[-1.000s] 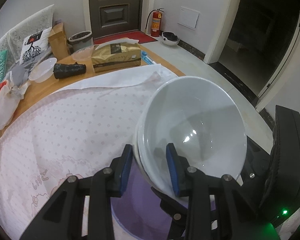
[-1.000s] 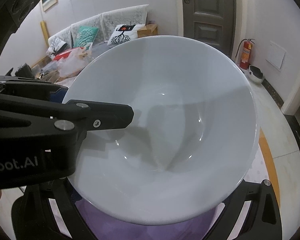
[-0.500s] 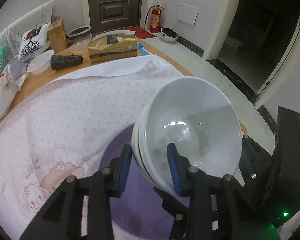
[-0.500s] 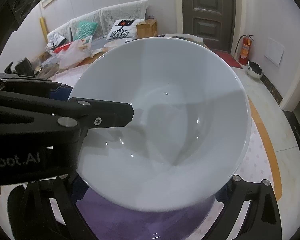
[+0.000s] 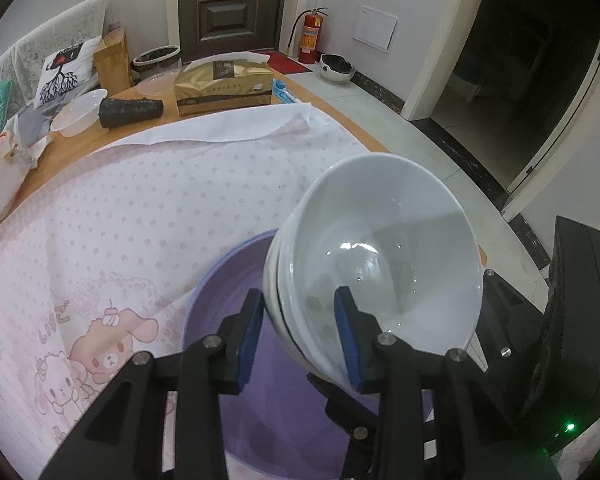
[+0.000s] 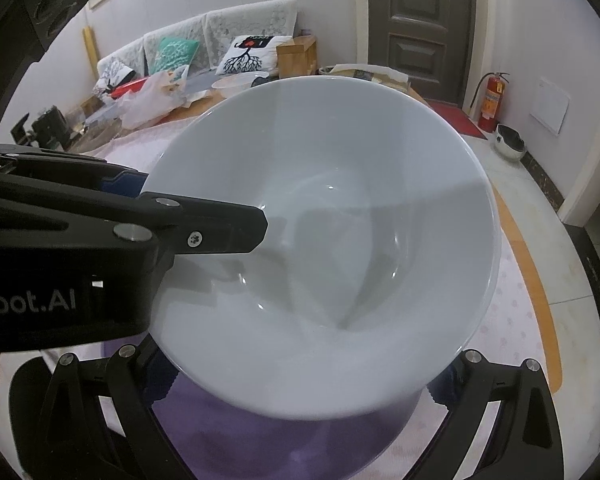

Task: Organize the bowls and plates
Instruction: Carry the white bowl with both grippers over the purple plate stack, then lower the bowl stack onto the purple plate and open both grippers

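The bowls, a nested white stack judging by the several rims showing at the left edge, hang tilted in the air straight ahead of the left hand-held gripper, mouth turned back toward its camera. That gripper is clamped on the stack's near wall: one blue pad presses the outside, the other sits inside the top bowl. Directly below and ahead of its fingers lies a purple plate on the pink dotted cloth that covers the bench.

The right hand-held gripper sits just beneath the bowls, which fill its view. Its fingers stand wide apart to either side of the stack's underside; whether they touch it I cannot tell.

Likely the stack is headed down onto the plate. The risk, as I judge it, is in the grip: one pinch on a glazed wall carries several bowls, tilted. A jolt or a quick tip could let the inner bowl slide out, or the whole stack rotate between the pads and drop onto the plate, chipping either. Setting down off-centre could also leave the stack rocking on the plate's rim.
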Available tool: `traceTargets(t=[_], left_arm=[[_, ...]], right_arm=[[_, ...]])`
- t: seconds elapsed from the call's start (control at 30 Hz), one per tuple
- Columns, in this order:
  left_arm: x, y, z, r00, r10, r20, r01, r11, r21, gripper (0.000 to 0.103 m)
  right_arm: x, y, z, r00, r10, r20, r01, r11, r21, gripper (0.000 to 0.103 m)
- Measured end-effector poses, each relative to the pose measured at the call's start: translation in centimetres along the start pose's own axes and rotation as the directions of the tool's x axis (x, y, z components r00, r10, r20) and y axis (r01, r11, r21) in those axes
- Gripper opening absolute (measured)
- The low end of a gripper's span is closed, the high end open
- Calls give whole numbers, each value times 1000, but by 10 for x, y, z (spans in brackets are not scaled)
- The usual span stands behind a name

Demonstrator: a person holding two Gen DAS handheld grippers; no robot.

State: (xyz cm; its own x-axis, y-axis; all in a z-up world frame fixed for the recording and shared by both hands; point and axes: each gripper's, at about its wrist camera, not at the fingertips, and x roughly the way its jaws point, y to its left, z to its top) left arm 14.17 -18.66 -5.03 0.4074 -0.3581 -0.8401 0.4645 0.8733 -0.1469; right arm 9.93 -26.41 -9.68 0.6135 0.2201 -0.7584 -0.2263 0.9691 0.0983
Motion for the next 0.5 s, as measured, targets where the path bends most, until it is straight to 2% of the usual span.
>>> traceTargets(t=[0.5], left_arm=[[-4,3,-12,1000,-14,-21,14,1000,-9,34]], right_arm=[[-7,10,-9,1000,-9,-9,9,999,-41,96]])
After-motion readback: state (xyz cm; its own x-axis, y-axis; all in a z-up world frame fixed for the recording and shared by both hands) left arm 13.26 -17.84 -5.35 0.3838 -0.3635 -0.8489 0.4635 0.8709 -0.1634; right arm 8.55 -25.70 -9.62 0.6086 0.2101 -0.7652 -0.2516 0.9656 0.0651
